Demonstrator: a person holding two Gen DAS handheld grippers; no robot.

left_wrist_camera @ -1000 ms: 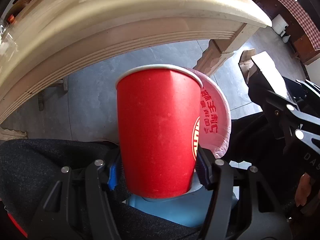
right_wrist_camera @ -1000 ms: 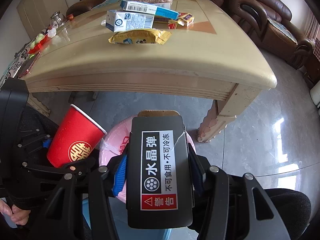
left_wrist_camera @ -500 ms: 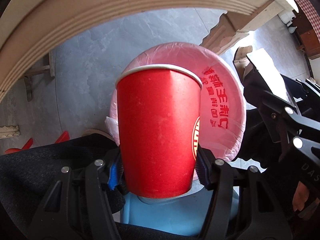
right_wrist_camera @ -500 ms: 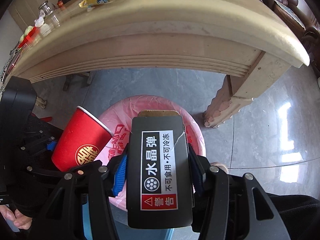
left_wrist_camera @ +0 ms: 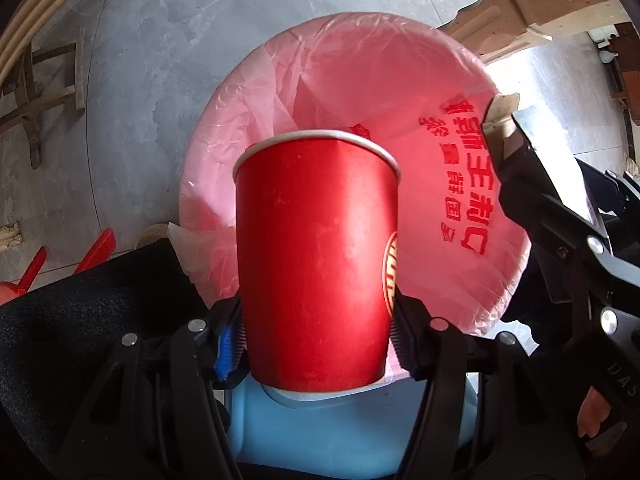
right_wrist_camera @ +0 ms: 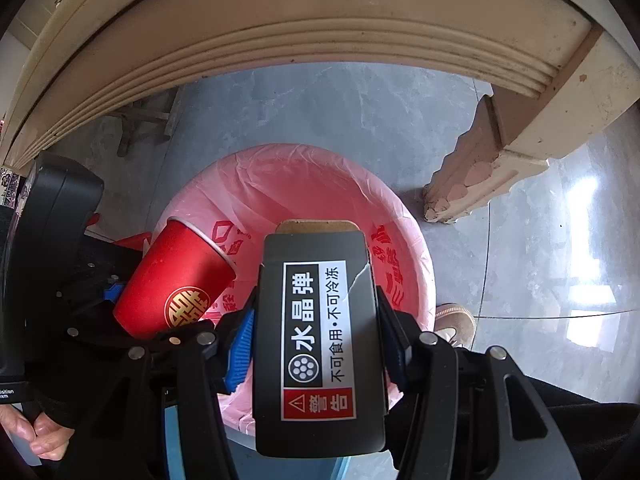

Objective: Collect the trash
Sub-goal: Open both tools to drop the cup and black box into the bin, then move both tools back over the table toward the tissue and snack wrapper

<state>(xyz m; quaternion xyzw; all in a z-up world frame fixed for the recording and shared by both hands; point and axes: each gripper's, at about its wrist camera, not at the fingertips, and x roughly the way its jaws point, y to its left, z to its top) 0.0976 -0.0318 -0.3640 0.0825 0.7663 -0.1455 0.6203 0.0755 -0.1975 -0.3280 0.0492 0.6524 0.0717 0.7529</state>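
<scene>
My left gripper (left_wrist_camera: 318, 338) is shut on a red paper cup (left_wrist_camera: 316, 260), held over the near edge of a bin lined with a pink bag (left_wrist_camera: 400, 92). The right wrist view shows the same red cup (right_wrist_camera: 172, 284) at the left, tilted over the pink-lined bin (right_wrist_camera: 304, 184). My right gripper (right_wrist_camera: 320, 344) is shut on a black box (right_wrist_camera: 320, 340) with a white and red warning label, over the bin's near side. That box (left_wrist_camera: 532, 160) also shows at the right of the left wrist view. The pink bag looks empty inside.
A beige table edge (right_wrist_camera: 280, 32) arches over the bin, with its carved leg (right_wrist_camera: 480, 168) to the right on the grey tile floor (left_wrist_camera: 160, 60). A shoe (right_wrist_camera: 456, 320) stands by the bin. A hand (right_wrist_camera: 40, 432) grips the left tool. Dark trousers (left_wrist_camera: 80, 320) lie at the left.
Both grippers have sunk and tipped downward with the cup and the box. The table top has left view and the pink-lined bin now fills the middle.
</scene>
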